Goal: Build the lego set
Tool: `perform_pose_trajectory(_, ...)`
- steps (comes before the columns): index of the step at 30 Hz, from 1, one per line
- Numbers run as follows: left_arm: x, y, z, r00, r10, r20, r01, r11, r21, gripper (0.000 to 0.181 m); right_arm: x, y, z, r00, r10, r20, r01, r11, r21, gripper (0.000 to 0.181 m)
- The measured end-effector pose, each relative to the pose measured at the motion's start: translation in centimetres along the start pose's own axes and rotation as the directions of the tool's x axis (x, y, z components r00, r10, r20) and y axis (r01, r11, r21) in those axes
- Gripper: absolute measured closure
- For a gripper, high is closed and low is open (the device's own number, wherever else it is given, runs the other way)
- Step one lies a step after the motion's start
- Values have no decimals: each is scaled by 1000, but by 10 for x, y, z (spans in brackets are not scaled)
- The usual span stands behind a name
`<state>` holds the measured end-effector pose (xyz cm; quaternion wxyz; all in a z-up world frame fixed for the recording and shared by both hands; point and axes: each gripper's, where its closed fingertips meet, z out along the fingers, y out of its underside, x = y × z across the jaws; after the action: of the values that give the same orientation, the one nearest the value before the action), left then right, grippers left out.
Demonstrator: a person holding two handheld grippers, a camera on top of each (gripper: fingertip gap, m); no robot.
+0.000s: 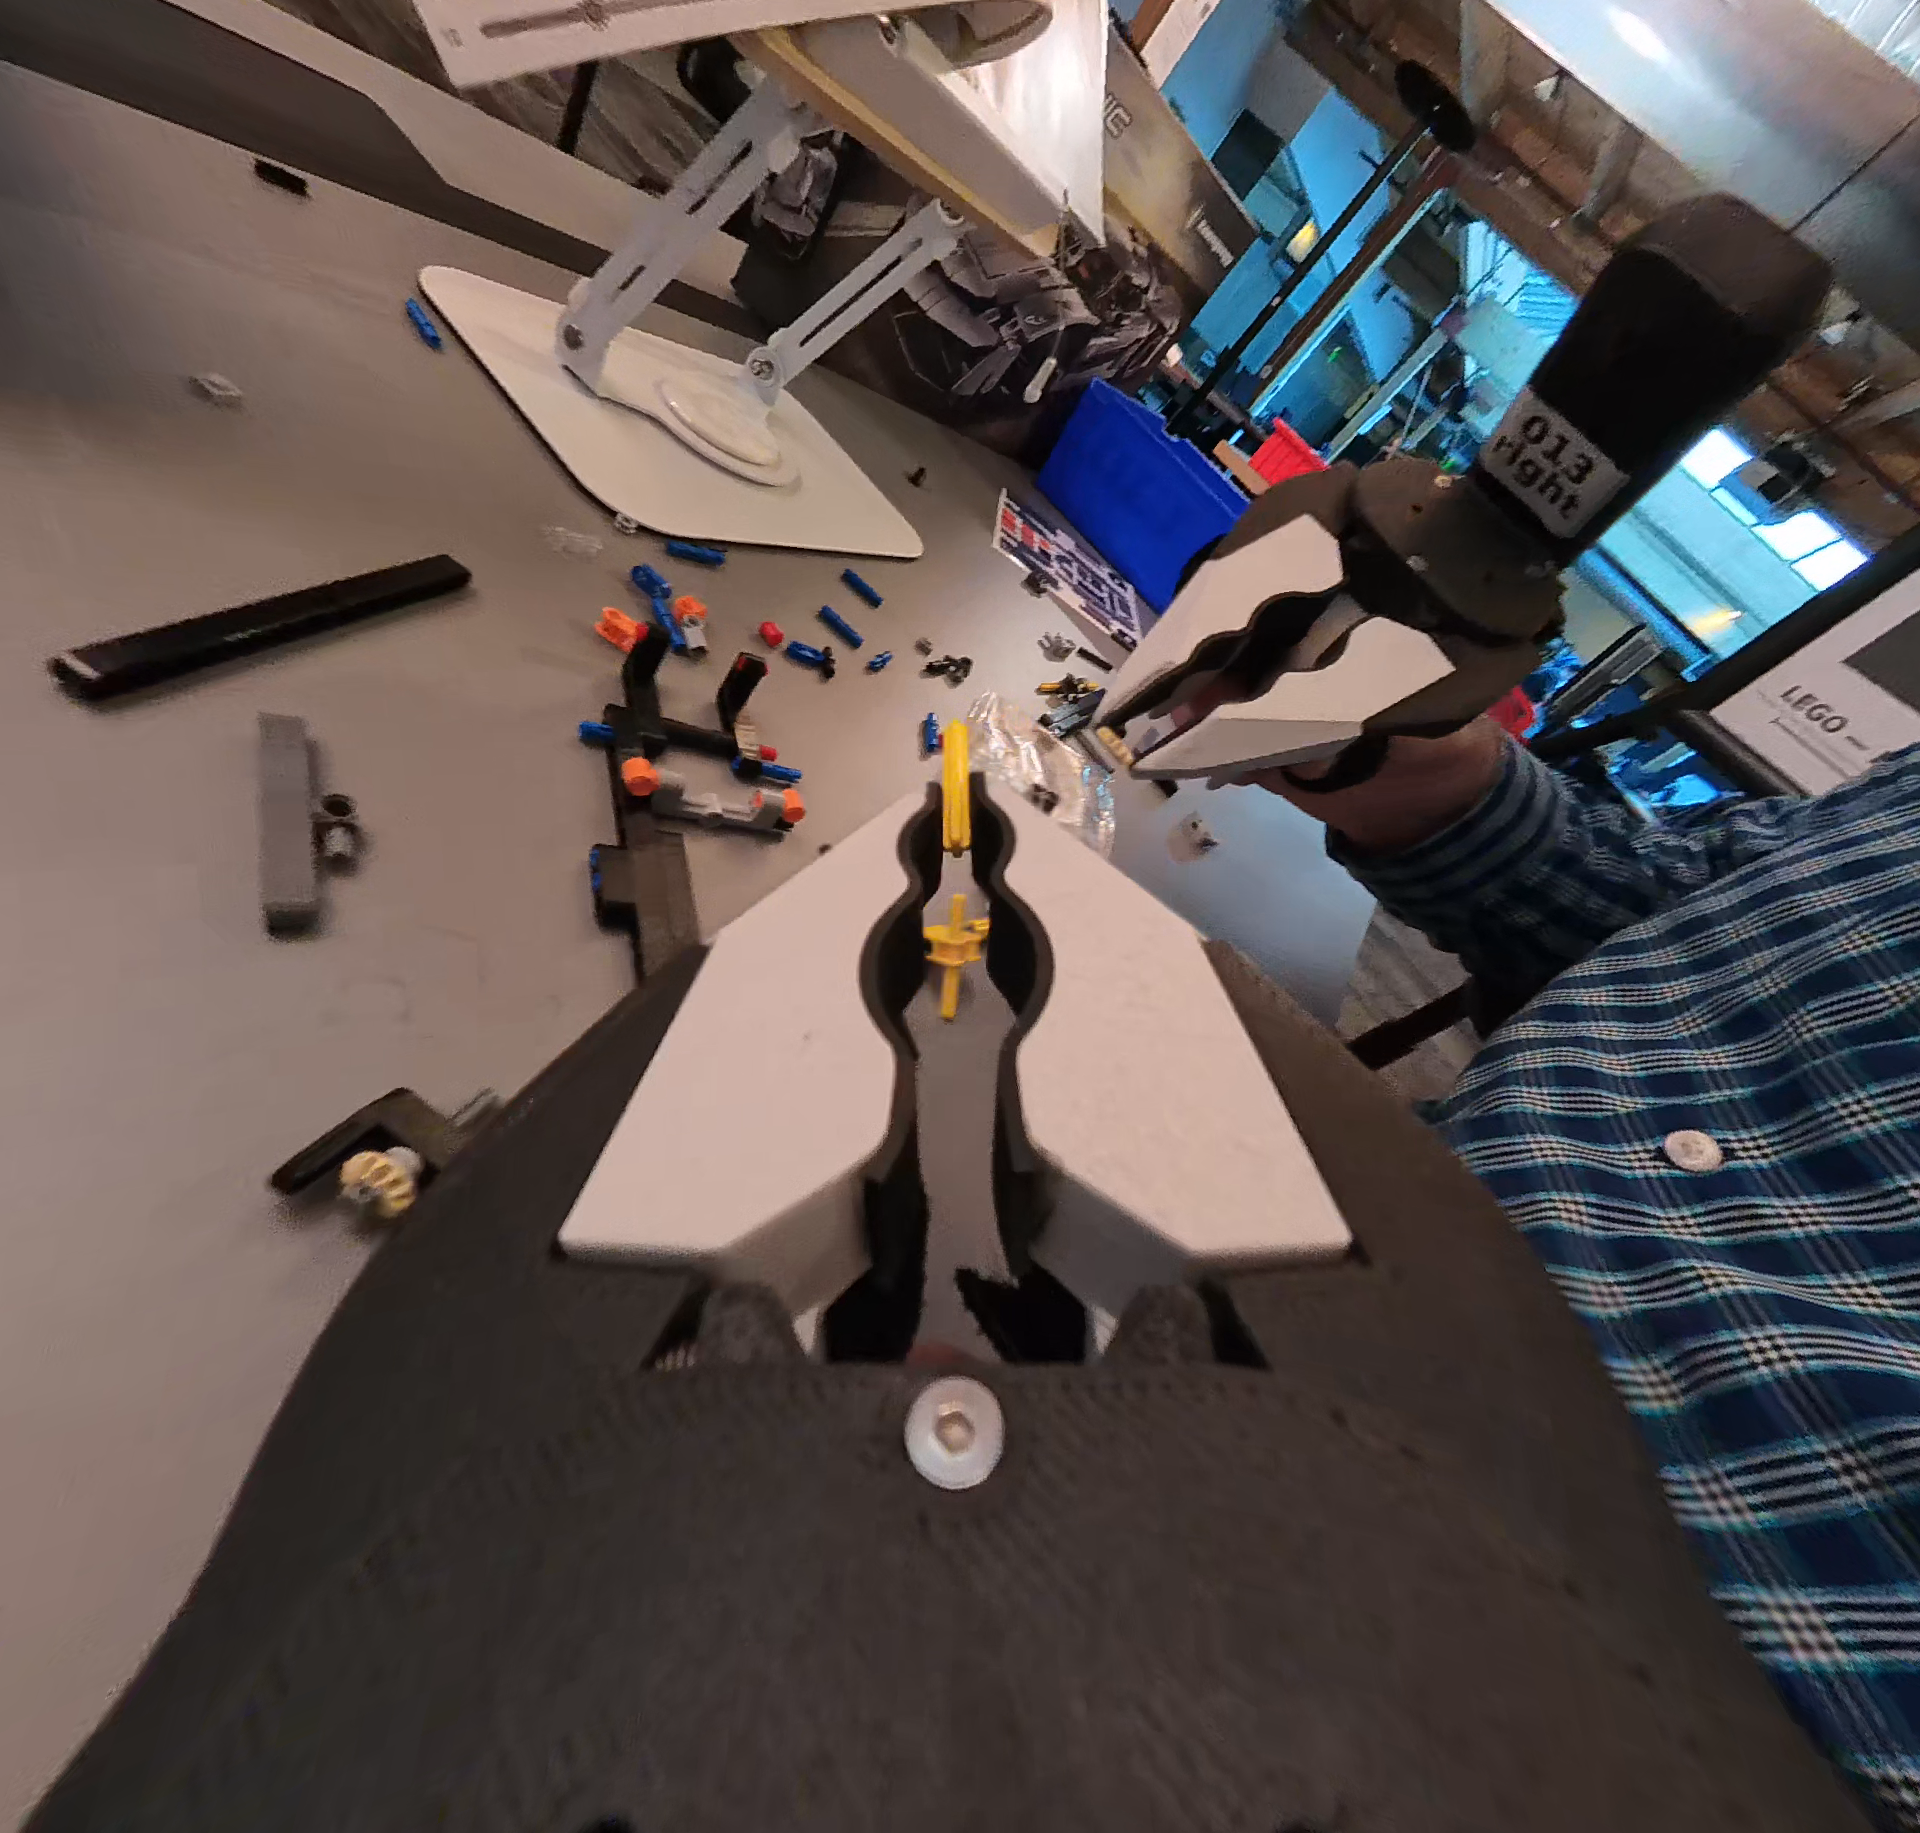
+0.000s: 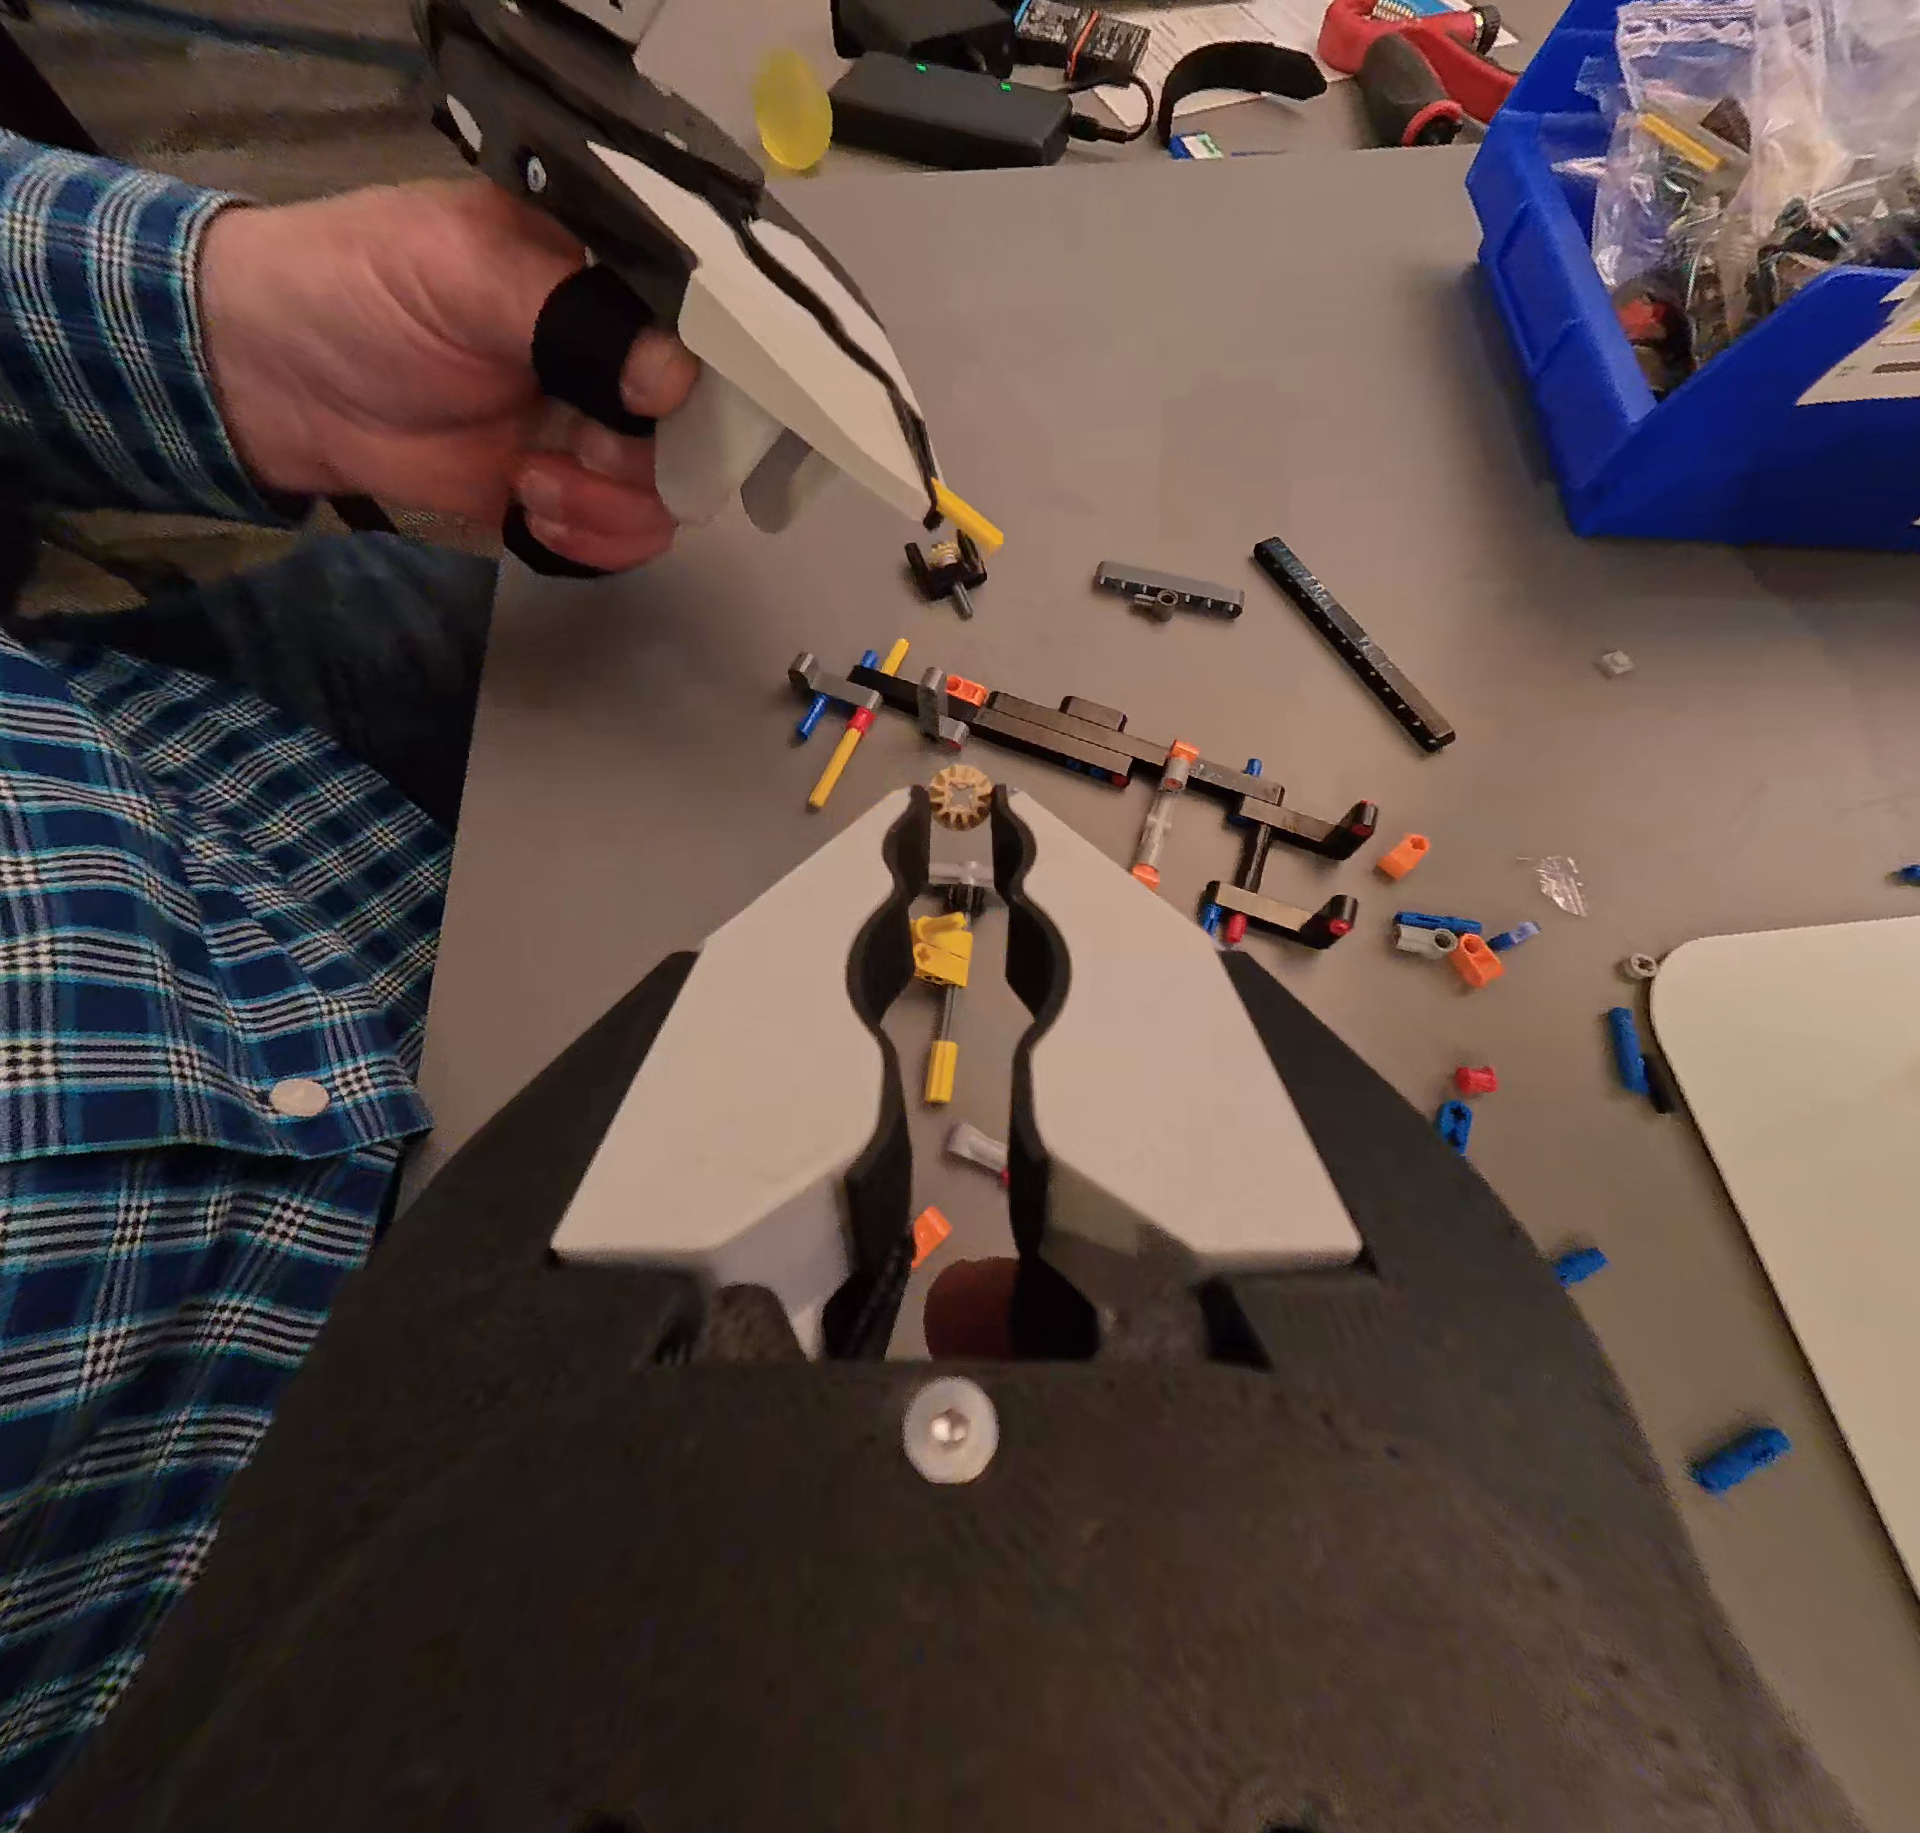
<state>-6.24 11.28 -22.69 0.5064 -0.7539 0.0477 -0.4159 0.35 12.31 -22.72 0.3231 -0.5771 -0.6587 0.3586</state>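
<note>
1. The left gripper (image 1: 954, 796) is closed on a yellow axle (image 1: 954, 784), pinched at the very tips so that most of the axle juts out beyond them; the right wrist view shows it held in the air above the counter's near-left part.
2. The right gripper (image 2: 957, 794) is narrowed onto a tan bevel gear (image 2: 957, 794), held by its toothed rim at the tips, above the counter (image 2: 1195, 349) near the main build.
3. Handling, as I judge it: both parts are light, rigid, smooth plastic. The axle could pivot or slip in so shallow a pinch; a hold nearer its middle would steady it. The gear's teeth give some bite, but it is best held across the rim, with the centre hole left free for an axle.
4. The half-built black beam assembly (image 2: 1091, 734), with orange, blue and red connectors, lies mid-counter. A small black bracket with a gear (image 2: 945, 568) sits just under the left gripper's tips.
5. A grey beam (image 2: 1169, 588) and a long black beam (image 2: 1351, 640) lie farther back; blue pins (image 2: 1740, 1458) are scattered toward the right edge.
6. A blue bin (image 2: 1621, 433) of bagged parts fills the far-right corner.
7. Writing: each gripper carries a printed tag, the bin has a label, and a sticker sheet (image 1: 1070, 578) lies by the bin.
</note>
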Motion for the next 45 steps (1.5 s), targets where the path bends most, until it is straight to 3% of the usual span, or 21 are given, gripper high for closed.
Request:
perform_pose_trajectory(8, -29, -8, -19, 993, 32, 113, -31, 999, -8, 180, 4, 7, 0, 999, -32, -31, 32, 999, -24, 172)
perform_pose_trajectory(16, -56, 2, -31, 975, 39, 220, -24, 997, -72, 180, 2, 14, 5, 998, -57, -38, 55, 997, -51, 172)
perform_pose_trajectory(33, -69, 13, -34, 966, 7, 259, 20, 995, -101, 180, -5, 18, 5, 996, 84, -33, -85, 996, -27, 172)
perform_pose_trajectory(45, -86, 25, -42, 946, 38, 321, 20, 984, -178, 180, -7, 29, 11, 998, 54, -31, -56, 997, -59, 172)
